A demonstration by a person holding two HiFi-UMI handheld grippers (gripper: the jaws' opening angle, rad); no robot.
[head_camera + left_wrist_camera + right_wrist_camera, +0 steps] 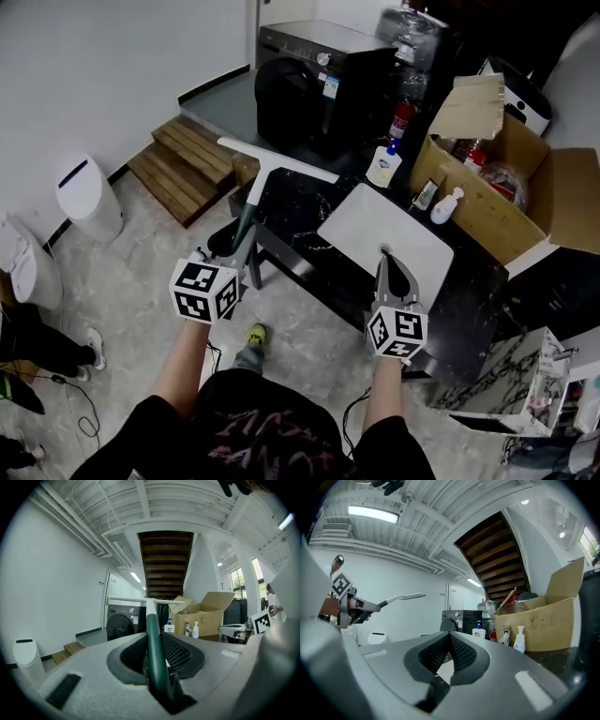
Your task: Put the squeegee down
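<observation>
In the head view, the left gripper [241, 246] sits at about eight o'clock from centre, clamped on the dark green handle of the squeegee [265, 173]. The handle runs toward twelve o'clock to a white crossbar, which lies over the left end of the black counter [469, 291], near the washing machine [305, 80]. The right gripper [386, 258] is at five o'clock, its jaws brought to a point over the near rim of the white sink [361, 220]. A cardboard box [502, 202] stands at two o'clock and a white bin [87, 195] at nine o'clock.

In the left gripper view, both pads press on the green handle, which rises straight up the middle of the frame. Its crossbar spans level at twelve o'clock of the jaws, in front of the washing machine.

In the right gripper view, the jaw tips meet with nothing between them. The sink shows pale through the gap behind the tips. At ten o'clock the squeegee is held aloft in the left gripper, clear of the counter.
</observation>
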